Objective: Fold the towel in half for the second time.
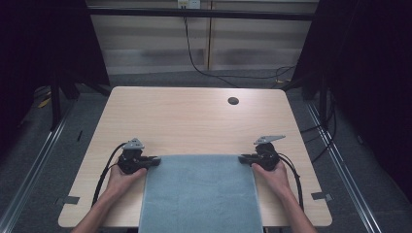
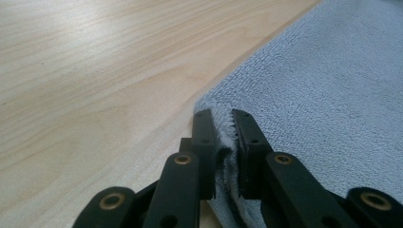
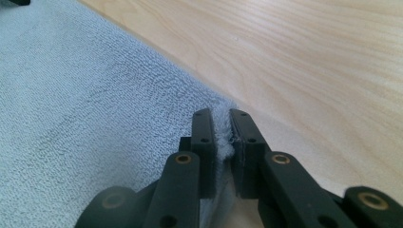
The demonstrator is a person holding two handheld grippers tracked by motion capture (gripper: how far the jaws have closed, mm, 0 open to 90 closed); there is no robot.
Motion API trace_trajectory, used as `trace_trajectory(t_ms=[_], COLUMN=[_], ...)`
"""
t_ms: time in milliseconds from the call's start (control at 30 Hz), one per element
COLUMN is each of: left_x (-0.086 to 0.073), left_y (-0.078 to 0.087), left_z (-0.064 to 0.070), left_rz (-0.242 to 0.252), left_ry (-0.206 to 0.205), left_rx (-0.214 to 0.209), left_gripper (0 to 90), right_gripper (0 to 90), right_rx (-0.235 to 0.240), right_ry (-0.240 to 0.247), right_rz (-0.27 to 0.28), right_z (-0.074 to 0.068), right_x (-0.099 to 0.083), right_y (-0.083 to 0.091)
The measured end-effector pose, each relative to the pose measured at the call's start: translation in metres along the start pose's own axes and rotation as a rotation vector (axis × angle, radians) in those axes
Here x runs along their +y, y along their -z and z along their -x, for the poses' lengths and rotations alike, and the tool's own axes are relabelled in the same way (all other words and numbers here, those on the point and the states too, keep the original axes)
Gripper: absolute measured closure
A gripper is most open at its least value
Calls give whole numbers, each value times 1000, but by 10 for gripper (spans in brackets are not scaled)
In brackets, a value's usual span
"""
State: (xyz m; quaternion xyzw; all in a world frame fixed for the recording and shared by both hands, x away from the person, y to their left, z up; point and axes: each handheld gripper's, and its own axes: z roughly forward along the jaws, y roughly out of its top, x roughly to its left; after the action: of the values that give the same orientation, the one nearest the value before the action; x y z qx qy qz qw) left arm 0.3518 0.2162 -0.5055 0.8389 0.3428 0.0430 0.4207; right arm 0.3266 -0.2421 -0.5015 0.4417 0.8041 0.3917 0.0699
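Left claw [image 1: 156, 159] is clamped on the far left corner of the grey towel [image 1: 199, 191]; right claw [image 1: 241, 158] is clamped on the far right corner. Towel lies flat on the desk [image 1: 194, 121], near edge overhanging toward the person.

You are at a light wooden table [image 1: 194, 121] with a round cable hole [image 1: 233, 101] near its far right corner. Grey floor [image 1: 39, 145] surrounds it, black curtains [image 1: 374, 73] hang on both sides, and a pale panelled wall [image 1: 155, 39] stands behind.
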Motion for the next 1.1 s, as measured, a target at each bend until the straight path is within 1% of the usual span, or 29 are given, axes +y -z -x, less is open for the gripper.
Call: trace_trajectory(t_ms=[33,100,133,267,300,333,367,400,433,467,500,600,667,733,800,833,867,933,967,1033,1100], left_x=[0,2,3,10,12,14,16,19,24,27,30,43,52,63,74,79,85,94,97,107,119], left_y=[1,3,5,15,16,18,19,20,22,24,25,25,27,30,31,32,32,35,36,39,42], left_z=[1,1,1,1,1,0,0,-1,-2,-3,-3,-6,-9,-13,-17,-18,-20,-21,-21,-22,-24], left_rz=[3,17,33,81,88,108,113,110,122,146,150,163,190,207,214,223,219,235,243,248,231], left_ry=[0,5,10,27,24,31,36,29,26,37,41,27,38,36,35,39,50,46,49,36,11], left_rx=[6,4,0,-17,-18,-19,-15,-15,-11,-10,-9,9,15,21,23,25,21,28,25,36,59], left_gripper=[815,819,821,823,823,823,824,824,824,824,824,824,824,824,824,824,825,824,825,825,824], right_gripper=[820,823,824,827,827,828,829,829,829,830,830,831,831,831,831,832,832,832,832,832,832], right_rx=[-1,-2,-1,18,24,24,30,31,30,31,33,32,28,19,12,8,6,-6,-12,-22,-32], right_ry=[6,3,-2,-13,-13,-14,-12,-16,-12,-14,-18,-12,-6,-6,-2,-4,-5,0,1,11,17], right_rz=[10,24,32,94,106,111,128,130,131,142,155,196,212,226,239,242,250,248,251,261,264], right_z=[0,-2,-3,-5,-6,-6,-4,-3,-2,-1,-1,1,2,4,7,8,9,12,13,14,17], right_x=[1,2,2,7,9,10,13,15,17,21,24,37,46,54,64,70,74,85,90,100,111], right_y=[0,4,5,17,19,20,21,22,23,24,26,32,35,38,41,42,43,44,45,47,48])
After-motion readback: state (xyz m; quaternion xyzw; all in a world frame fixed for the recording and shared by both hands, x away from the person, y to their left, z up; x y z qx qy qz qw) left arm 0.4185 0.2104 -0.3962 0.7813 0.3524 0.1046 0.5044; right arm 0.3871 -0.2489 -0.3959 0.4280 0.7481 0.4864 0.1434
